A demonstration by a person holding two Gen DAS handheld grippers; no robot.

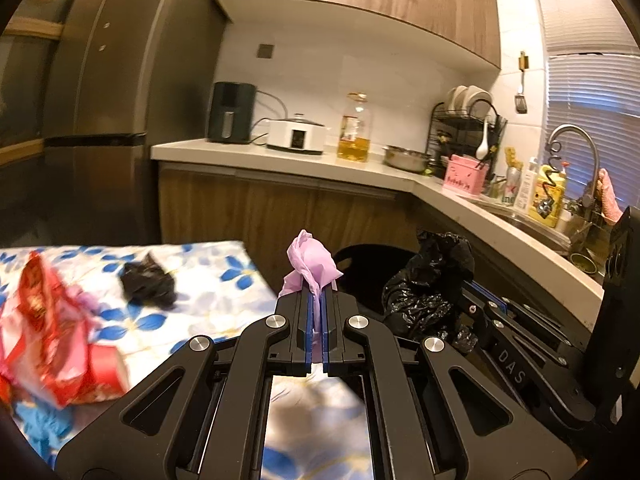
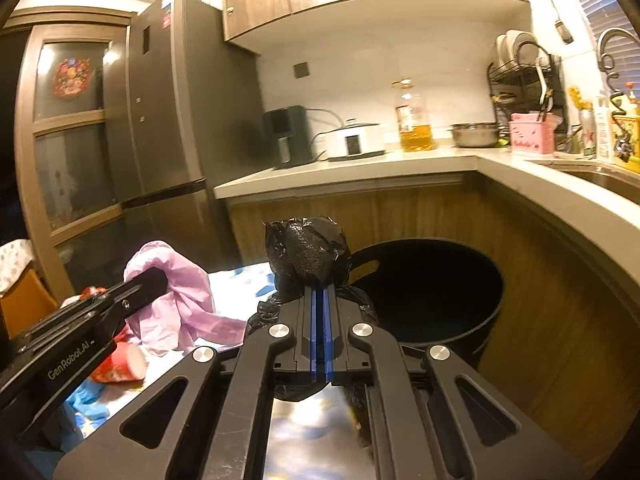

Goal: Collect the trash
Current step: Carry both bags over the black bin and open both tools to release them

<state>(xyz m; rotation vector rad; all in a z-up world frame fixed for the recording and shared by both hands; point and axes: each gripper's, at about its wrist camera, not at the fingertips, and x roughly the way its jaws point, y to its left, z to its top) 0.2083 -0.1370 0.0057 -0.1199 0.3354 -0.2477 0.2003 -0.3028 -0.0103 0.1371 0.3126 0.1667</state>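
Two grippers are each clamping a piece of trash: the left gripper [image 1: 319,300] is pinching a crumpled pink glove [image 1: 310,260] between nearly closed pads, and the right gripper [image 2: 320,300] is squeezing a wadded black bag [image 2: 310,254] the same way. Both are hanging near the tabletop's [image 1: 224,276] far edge, beside a black bin [image 2: 436,292] (it is standing against the cabinet [image 2: 400,212] front). More trash is lying on the floral tabletop: a black wad [image 1: 148,284], a red wrapper [image 1: 44,320] and a red cup [image 2: 120,364].
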